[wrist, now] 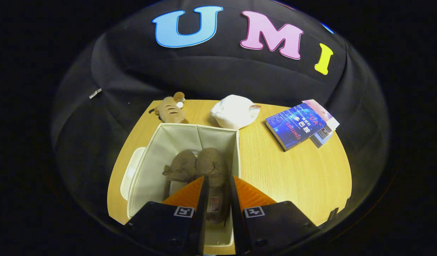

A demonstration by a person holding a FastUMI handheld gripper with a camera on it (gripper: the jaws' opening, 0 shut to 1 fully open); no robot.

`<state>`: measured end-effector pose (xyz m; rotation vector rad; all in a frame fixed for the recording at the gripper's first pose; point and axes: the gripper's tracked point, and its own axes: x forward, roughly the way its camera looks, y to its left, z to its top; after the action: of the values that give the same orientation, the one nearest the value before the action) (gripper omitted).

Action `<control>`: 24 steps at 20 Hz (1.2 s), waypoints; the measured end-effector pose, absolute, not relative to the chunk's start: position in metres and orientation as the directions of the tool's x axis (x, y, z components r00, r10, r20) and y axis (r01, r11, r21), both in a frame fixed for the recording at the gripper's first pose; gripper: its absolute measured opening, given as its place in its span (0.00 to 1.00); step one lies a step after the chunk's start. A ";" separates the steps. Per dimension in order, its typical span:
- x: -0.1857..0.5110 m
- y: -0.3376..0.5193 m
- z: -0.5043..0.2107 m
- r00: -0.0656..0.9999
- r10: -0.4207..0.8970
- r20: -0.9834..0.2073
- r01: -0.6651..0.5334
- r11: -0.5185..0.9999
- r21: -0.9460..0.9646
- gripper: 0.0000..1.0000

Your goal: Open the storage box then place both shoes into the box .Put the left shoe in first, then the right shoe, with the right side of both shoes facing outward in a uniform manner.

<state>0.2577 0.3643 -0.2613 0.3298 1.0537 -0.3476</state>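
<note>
An open cream fabric storage box (152, 153) stands on the wooden table (293, 170). Two brown fuzzy shoes lie side by side inside it, toes pointing away from me. The left shoe (181, 167) rests on the box floor, to the left of my fingers. The right shoe (214, 167) runs between my fingers, its heel opening showing in the narrow gap. My gripper (218, 177) hangs over the box's near half, its fingers close together and pressing the sides of the right shoe.
The box's pale lid (130, 170) lies on the table against its left wall. Beyond the box sit a plush toy (170, 110) and a white cloth bundle (234, 111). A stack of books (298, 124) lies at the far right.
</note>
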 end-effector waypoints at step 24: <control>0.196 0.176 -0.109 0.827 -0.232 -0.513 0.322 0.942 0.094 0.98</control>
<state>0.1960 0.1761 -0.1095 0.1797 0.5204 -0.2958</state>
